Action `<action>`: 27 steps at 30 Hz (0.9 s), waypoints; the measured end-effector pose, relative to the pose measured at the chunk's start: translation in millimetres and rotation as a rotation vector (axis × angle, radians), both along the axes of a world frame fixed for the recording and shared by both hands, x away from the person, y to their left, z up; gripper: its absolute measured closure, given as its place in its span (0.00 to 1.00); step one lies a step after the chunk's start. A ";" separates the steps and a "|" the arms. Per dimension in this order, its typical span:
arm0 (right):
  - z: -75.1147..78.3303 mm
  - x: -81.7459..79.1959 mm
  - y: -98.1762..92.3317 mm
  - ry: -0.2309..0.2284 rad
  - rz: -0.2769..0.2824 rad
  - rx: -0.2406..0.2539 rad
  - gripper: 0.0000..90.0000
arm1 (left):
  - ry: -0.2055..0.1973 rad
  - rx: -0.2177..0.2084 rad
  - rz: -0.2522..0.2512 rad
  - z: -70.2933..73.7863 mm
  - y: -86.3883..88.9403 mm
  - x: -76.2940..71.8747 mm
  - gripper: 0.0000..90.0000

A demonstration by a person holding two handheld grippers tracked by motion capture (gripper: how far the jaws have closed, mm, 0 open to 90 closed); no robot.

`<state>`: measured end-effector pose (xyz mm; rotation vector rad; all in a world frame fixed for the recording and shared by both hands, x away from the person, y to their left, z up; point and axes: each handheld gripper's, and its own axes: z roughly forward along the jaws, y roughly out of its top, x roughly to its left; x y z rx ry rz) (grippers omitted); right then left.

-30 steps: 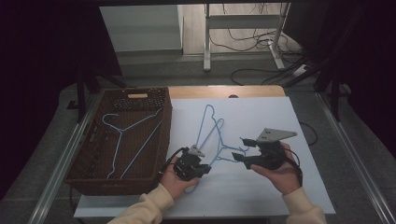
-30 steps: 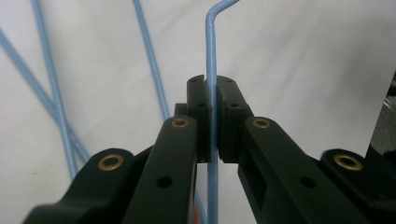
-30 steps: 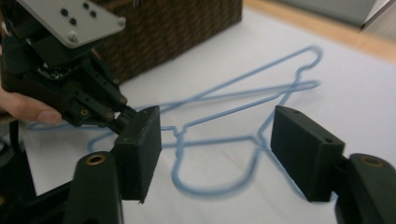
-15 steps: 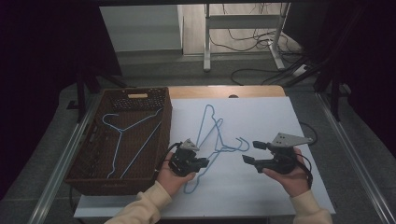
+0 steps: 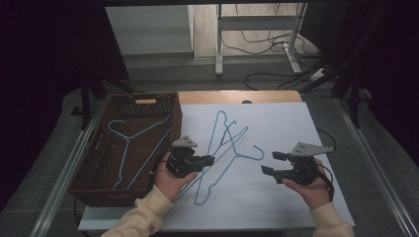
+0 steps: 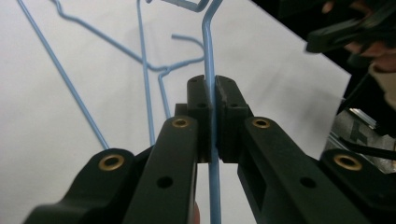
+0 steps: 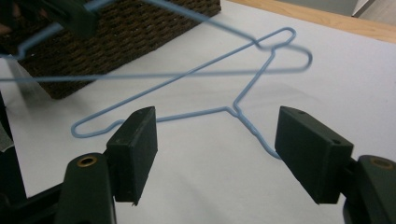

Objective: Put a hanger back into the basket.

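Left gripper [image 5: 210,160] first: its jaws are pinched tight on the thin wire of a blue hanger [image 6: 208,70], the wire running straight up between the pads, a narrow grip that suits such a slim rod. The right gripper [image 5: 269,163] has just been opening its jaws, and they stand wide with nothing between them, poised above another blue hanger lying flat [image 7: 243,114] on the white sheet [image 5: 316,128]. Moving outward, the gripped hanger sits in a loose tangle in the middle of the desk [image 5: 276,97], seemingly so one can be teased free. At the desk's left edge, the woven basket [image 5: 89,173] already holds hangers [image 5: 129,146], likely the destination. No brand, label or writing is readable anywhere.
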<state>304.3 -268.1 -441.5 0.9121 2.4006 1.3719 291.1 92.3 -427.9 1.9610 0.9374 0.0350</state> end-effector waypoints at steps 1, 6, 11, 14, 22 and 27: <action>-0.8 0.2 -0.8 0.003 -0.003 -0.004 0.33 | -0.006 -0.006 -0.004 3.0 1.7 -0.5 0.96; -4.4 1.1 -1.3 0.010 -0.005 -0.014 0.33 | -0.042 -0.034 -0.023 25.5 14.0 -4.3 0.96; -8.4 2.5 -0.7 0.023 -0.003 -0.024 0.33 | -0.059 -0.058 -0.029 41.2 28.5 -5.2 0.96; -10.4 3.2 -0.5 0.032 -0.005 -0.030 0.33 | -0.064 -0.063 -0.028 46.2 37.0 -4.3 0.96; -15.0 5.4 -0.1 0.045 -0.007 -0.052 0.33 | -0.058 -0.099 -0.009 54.6 62.0 1.4 0.96; -16.4 5.3 0.9 0.050 -0.008 -0.065 0.32 | -0.060 -0.133 0.005 61.2 78.6 3.0 0.96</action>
